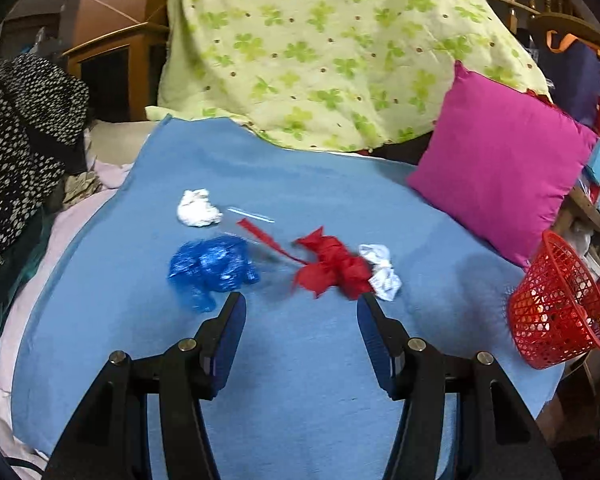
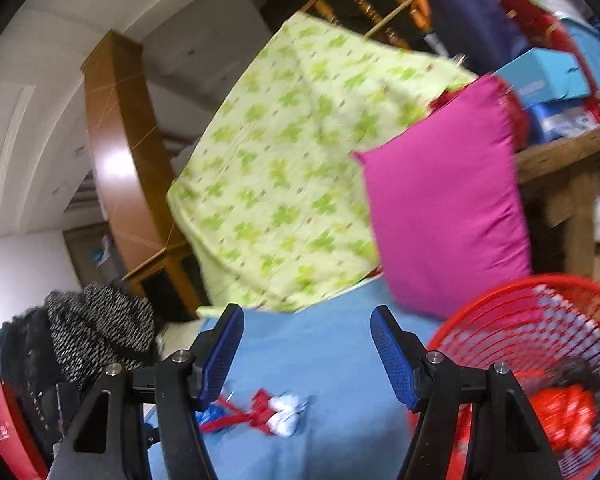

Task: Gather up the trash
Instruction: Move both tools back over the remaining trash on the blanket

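On the blue blanket [image 1: 300, 360] lie a crumpled white paper [image 1: 198, 208], a blue foil wrapper [image 1: 214, 266], a red crumpled wrapper with a long tail [image 1: 328, 266], a second white paper ball [image 1: 382, 272] and a thin clear strip [image 1: 252, 215]. My left gripper [image 1: 300, 308] hovers just short of the red wrapper, open, nothing between its fingers. A red mesh basket [image 1: 556, 304] lies tipped at the blanket's right edge. My right gripper [image 2: 306, 320] is open and empty, raised beside the basket [image 2: 540, 344], which holds a red wrapper [image 2: 564, 412]. The red wrapper [image 2: 256, 410] and white paper [image 2: 288, 414] show below it.
A magenta cushion [image 1: 500, 176] leans at the back right, next to a green clover-print quilt [image 1: 320, 48]. A black-and-white speckled garment [image 1: 20, 136] lies at the left. Boxes and bags crowd a wooden shelf [image 2: 560, 152] on the right.
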`<state>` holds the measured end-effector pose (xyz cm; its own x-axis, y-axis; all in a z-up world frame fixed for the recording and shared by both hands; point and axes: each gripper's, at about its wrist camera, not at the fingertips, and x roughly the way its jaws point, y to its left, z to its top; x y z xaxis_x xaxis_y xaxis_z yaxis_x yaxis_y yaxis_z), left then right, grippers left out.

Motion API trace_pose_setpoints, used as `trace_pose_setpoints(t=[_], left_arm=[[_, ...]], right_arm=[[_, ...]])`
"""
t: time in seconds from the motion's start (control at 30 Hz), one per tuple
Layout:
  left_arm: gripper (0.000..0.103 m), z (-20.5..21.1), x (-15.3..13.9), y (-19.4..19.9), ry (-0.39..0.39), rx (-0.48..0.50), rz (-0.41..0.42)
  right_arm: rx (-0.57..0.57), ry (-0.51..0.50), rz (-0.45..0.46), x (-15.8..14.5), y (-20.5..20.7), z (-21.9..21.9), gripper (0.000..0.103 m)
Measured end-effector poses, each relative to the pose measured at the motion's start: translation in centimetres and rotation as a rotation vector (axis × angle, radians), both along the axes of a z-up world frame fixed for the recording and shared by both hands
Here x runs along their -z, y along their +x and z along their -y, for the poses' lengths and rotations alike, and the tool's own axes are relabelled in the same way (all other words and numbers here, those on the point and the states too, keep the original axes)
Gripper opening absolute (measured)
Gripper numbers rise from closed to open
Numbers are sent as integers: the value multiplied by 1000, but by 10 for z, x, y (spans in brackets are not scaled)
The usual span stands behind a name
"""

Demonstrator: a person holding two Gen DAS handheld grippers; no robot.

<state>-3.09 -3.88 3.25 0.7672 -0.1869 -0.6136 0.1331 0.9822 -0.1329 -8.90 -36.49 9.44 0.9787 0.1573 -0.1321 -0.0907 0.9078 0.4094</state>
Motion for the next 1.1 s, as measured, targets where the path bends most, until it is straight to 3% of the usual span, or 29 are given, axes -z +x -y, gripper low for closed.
trace_pose_setpoints(t=[0.2, 0.5, 0.8, 0.9, 1.1], left_arm=[[60, -21, 6, 4, -12, -28, 1], [60, -48, 25, 20, -37, -84, -30], [61, -64, 51, 52, -29, -120, -79], [61, -74, 55, 64, -39, -140, -94], [61, -90, 59, 88, -63, -172, -106]], right_arm=[[-79, -16, -99, 15, 29, -38, 70], [-146, 34, -205, 38, 65, -59, 70], [-250, 110, -409, 85, 131, -90, 70], [-235, 121, -490, 104, 154, -95, 70], [-229, 161, -558, 130, 189, -98, 70]])
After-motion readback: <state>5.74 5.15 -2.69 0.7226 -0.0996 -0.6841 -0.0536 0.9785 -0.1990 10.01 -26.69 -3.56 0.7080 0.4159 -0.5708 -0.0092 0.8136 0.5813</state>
